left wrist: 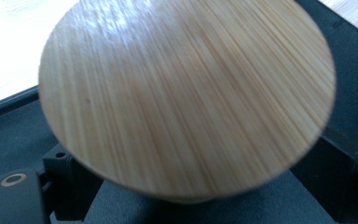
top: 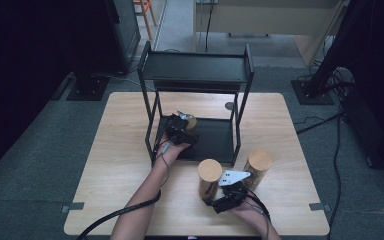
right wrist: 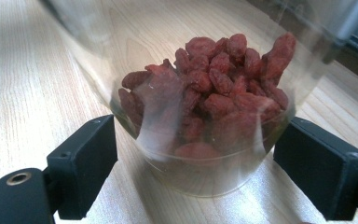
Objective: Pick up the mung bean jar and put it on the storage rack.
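Now — berry jar (right wrist: 205,116) between right tongs (right wrist: 209,163), untouched

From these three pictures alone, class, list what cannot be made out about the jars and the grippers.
- Contents of the left gripper's jar: its bamboo lid covers them in the left gripper view.
- Right gripper contact with the glass jar: glare blurs it.
- Third jar's contents: too small, high view.

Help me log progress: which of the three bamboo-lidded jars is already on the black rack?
The jar at the left gripper, on the rack's bottom shelf. The other two jars stand on the table.
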